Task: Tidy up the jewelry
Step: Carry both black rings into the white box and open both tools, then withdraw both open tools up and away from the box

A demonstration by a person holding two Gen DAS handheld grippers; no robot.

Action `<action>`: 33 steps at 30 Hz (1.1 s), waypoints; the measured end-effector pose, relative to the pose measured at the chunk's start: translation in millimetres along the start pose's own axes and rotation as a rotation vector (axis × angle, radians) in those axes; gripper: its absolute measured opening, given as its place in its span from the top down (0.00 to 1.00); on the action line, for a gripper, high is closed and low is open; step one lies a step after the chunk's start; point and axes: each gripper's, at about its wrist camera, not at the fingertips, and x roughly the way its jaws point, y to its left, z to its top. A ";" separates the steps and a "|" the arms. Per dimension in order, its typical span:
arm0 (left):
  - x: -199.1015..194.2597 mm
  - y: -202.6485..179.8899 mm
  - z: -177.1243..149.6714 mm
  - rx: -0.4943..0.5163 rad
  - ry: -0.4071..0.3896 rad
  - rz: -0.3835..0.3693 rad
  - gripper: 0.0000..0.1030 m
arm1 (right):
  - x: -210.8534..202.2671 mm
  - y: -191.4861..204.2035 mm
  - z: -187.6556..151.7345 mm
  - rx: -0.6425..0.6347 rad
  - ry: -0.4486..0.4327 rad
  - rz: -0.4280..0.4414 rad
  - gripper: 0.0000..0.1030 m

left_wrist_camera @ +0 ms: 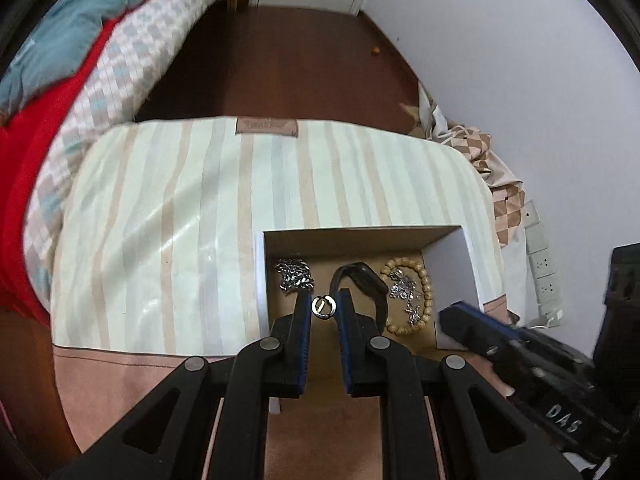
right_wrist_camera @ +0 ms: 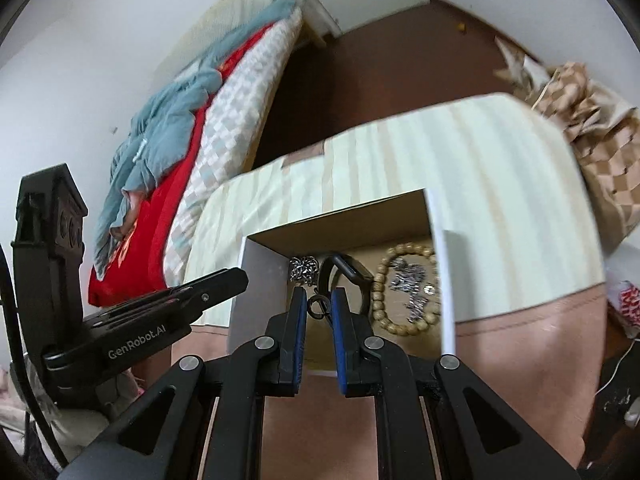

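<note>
Two hand-held grippers hung over an open cardboard box (left_wrist_camera: 448, 236) that sat on a striped cushion (left_wrist_camera: 168, 216). At the box's far left corner lay a heap of silver chain (left_wrist_camera: 295, 276), loose and likely to slump and snag if lifted by one link. Next to it on the right, a small silver ring (left_wrist_camera: 324, 306) appeared between the tips of the left gripper (left_wrist_camera: 324, 306), whose jaws stood at a narrow gap; whether they pinched it or merely framed it could not be told. The ring looked hard, light and slick, best taken across its band. Just right of it stood a black watch band (left_wrist_camera: 366, 280), springy and easy to clasp on its strap. Farther right, a wooden bead bracelet (left_wrist_camera: 425, 286) circled a silver necklace (left_wrist_camera: 404, 288); the beads looked firm and grippy, the necklace fine and prone to tangle. In the right wrist view, the right gripper (right_wrist_camera: 319, 306) was likewise narrowly parted around a ring (right_wrist_camera: 317, 306), with contact again unclear, and the left gripper's tip reached toward the box's left wall.
</note>
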 end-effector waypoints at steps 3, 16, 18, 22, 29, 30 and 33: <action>5.9 5.6 7.0 -0.025 0.041 0.012 0.90 | 19.7 2.6 6.9 -0.004 0.056 0.014 0.87; -29.1 12.9 14.5 -0.039 -0.104 0.133 0.31 | 33.5 0.1 17.4 -0.008 0.108 -0.032 0.67; -33.0 15.3 9.4 -0.037 -0.117 0.159 0.27 | 23.6 0.9 17.2 -0.024 0.088 -0.058 0.67; -39.4 19.8 -7.6 -0.034 -0.140 0.215 0.07 | 0.3 5.4 11.0 -0.087 0.037 -0.193 0.51; -44.7 21.0 -40.6 -0.043 -0.150 0.270 0.04 | -25.9 8.8 -6.8 -0.156 -0.005 -0.401 0.11; -45.5 19.9 -45.8 -0.044 -0.150 0.273 0.03 | -27.6 9.6 -9.5 -0.162 -0.003 -0.424 0.07; -49.1 15.9 -57.1 -0.049 -0.153 0.286 0.00 | -30.3 12.9 -16.7 -0.170 0.008 -0.458 0.01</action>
